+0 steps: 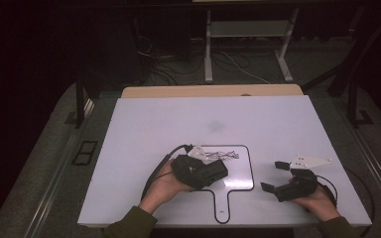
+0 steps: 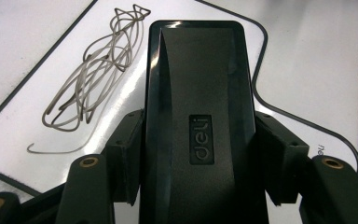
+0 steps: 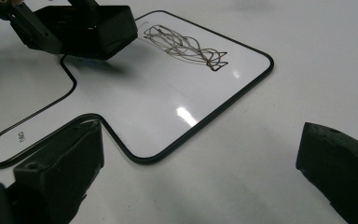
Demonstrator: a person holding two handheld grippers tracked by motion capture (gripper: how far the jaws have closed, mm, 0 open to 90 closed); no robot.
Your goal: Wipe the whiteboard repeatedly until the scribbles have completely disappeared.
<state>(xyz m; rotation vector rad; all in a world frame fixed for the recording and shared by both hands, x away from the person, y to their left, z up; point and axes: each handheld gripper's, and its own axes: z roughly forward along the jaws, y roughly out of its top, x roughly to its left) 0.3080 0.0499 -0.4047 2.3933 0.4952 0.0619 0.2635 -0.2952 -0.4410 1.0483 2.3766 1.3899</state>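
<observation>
A white bench (image 1: 144, 129) filled the middle of the high view. On its near half lay a small whiteboard (image 1: 238, 171) with a black rim and a short handle pointing toward the near edge. Grey scribbled lines (image 2: 93, 79) covered the far left part of the board's surface – seen also in the right gripper view (image 3: 186, 46).

The left tool (image 1: 218, 171), held in the person's left hand (image 1: 166, 186), was pinching a black whiteboard eraser (image 2: 198, 126) across its width – both pads pressed against its sides. The eraser bore an embossed "deli" mark on its top and hung over the left part of the board, just near of the scribble; a shadow beneath it in the right gripper view placed it slightly above the surface.

The right tool (image 1: 273, 176), held in the right hand (image 1: 320, 201), sat to the right of the board, above bare bench. Its jaws stood spread wide, with nothing between them.
</observation>
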